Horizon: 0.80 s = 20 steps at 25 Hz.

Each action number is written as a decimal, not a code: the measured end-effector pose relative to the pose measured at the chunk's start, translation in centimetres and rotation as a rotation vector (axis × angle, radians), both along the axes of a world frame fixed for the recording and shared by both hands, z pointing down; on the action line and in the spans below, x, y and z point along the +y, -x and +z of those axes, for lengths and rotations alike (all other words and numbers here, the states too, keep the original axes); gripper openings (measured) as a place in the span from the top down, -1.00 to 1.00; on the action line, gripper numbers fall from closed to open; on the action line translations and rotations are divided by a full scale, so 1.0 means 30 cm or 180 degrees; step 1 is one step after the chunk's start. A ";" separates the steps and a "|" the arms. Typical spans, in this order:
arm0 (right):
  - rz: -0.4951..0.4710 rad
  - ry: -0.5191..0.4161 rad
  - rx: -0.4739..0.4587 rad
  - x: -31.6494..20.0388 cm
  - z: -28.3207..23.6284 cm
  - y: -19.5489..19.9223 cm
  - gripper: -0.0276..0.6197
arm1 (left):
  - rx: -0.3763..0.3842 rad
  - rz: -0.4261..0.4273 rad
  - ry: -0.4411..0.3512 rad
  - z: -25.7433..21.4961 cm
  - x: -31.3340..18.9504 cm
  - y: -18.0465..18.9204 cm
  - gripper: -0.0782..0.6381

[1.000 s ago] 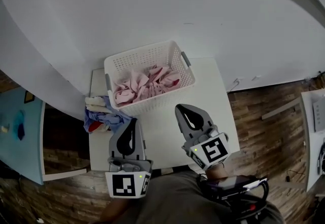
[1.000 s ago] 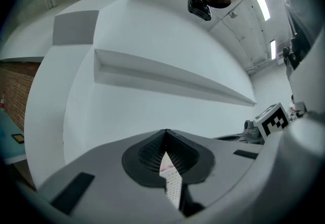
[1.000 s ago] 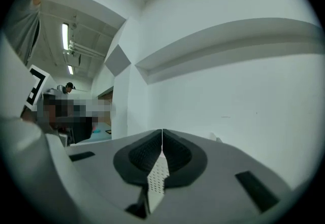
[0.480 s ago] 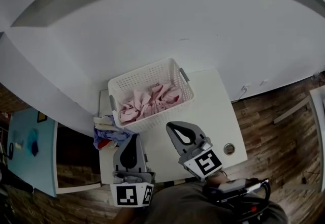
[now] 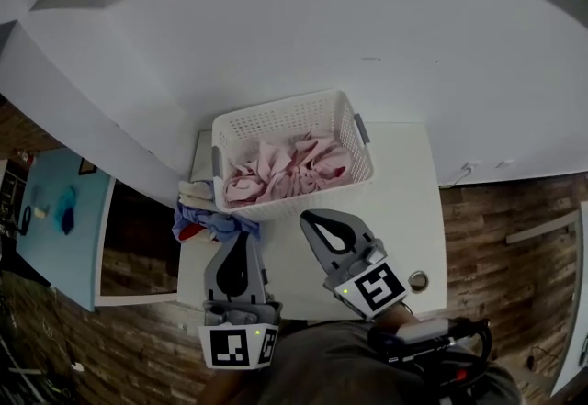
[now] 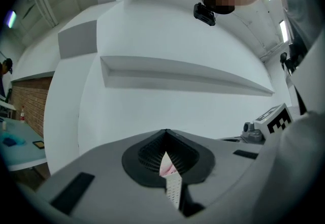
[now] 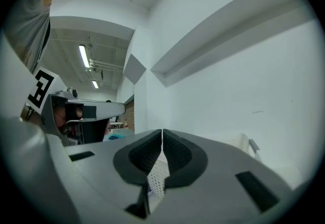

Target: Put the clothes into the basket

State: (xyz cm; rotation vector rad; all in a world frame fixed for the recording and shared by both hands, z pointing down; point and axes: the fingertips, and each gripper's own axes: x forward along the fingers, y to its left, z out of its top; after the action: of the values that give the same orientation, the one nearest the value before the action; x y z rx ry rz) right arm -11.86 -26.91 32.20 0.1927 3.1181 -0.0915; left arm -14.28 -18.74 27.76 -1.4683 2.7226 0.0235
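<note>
A white lattice basket (image 5: 292, 121) stands at the back of a white table (image 5: 409, 210) with pink clothes (image 5: 289, 169) heaped inside it. Left of the basket lies a small pile of blue, red and white clothes (image 5: 207, 221). My left gripper (image 5: 241, 238) hovers over the table's near edge, just right of that pile, shut and empty. My right gripper (image 5: 309, 219) hangs in front of the basket's near wall, also shut and empty. In the left gripper view the left gripper (image 6: 166, 134) shows only a sliver of basket (image 6: 173, 191) below its tips. The right gripper (image 7: 162, 132) points towards the wall, with the basket (image 7: 246, 145) to its right.
A white wall rises right behind the table. A round metal grommet (image 5: 418, 281) sits in the table's near right corner. A light blue table (image 5: 55, 219) stands further left across a dark gap. Wooden floor (image 5: 514, 265) lies to the right.
The head view has swung, so the basket and table now sit further right and lower in frame. Both grippers stay shut and keep their places in front of the basket.
</note>
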 end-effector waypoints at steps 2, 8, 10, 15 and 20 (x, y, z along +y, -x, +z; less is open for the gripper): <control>-0.0123 0.0020 0.0043 0.000 0.019 0.024 0.88 | 0.0007 -0.0129 0.0028 0.009 0.005 0.011 0.76; -0.0513 0.0090 0.0061 0.053 0.051 0.108 0.88 | 0.0074 -0.0529 0.0117 0.048 0.070 0.057 0.76; -0.0642 0.0088 0.0053 0.100 0.064 0.148 0.87 | 0.0085 -0.0654 0.0145 0.067 0.120 0.091 0.76; -0.0977 -0.0054 0.0174 0.271 0.136 0.255 0.80 | 0.0181 -0.0851 0.0092 0.115 0.241 0.202 0.76; -0.1147 -0.0191 0.0567 0.422 0.261 0.327 0.62 | 0.0422 -0.0980 0.0013 0.178 0.377 0.300 0.76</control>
State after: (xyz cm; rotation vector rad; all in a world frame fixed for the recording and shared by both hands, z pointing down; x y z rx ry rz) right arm -21.67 -14.24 40.03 0.7877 3.2215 -0.0195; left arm -23.28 -7.42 33.11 -1.0684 3.0249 0.1070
